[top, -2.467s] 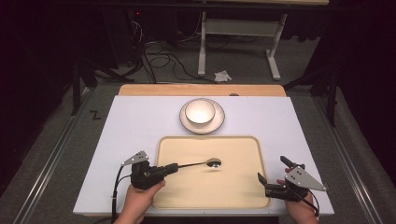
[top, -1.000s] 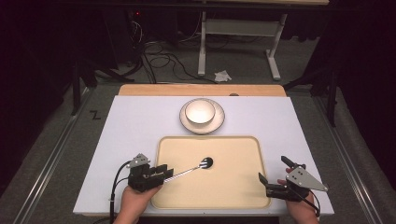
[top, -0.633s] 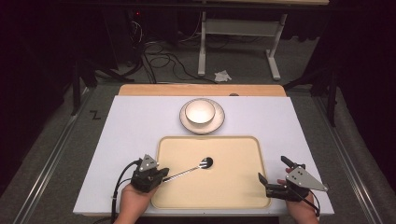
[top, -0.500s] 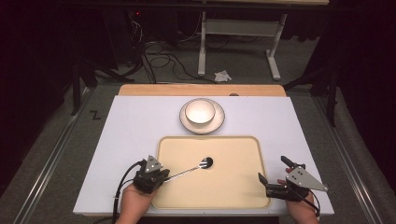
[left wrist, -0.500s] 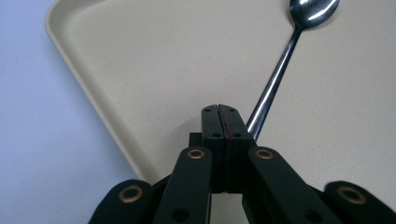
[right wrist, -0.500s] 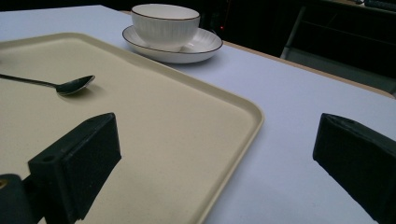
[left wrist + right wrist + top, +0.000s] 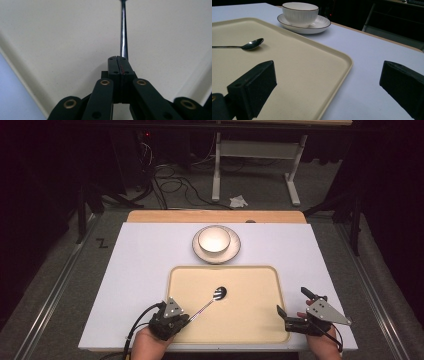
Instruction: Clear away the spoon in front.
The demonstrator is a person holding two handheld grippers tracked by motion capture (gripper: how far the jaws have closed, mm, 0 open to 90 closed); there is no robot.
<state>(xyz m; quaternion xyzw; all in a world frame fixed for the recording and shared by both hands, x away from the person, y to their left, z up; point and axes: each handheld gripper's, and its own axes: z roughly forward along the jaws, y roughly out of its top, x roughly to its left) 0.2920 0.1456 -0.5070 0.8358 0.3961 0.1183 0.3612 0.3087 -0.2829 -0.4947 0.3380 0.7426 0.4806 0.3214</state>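
Left gripper (image 7: 186,318): jaws pinched tight on the end of the spoon handle, at the near left corner of the tray; in the left gripper view (image 7: 120,65) the pads meet around the thin metal stem.
Spoon (image 7: 212,299): lies inside the tray (image 7: 260,330), left of its middle, bowl end pointing toward the far side; seen low across the tray in the right gripper view (image 7: 249,45).
Right gripper (image 7: 295,307): jaws spread wide, nothing between them, straddling the tray's near right edge (image 7: 347,62).
Cup (image 7: 214,240): upright on its saucer (image 7: 235,251), just beyond the tray's far rim.
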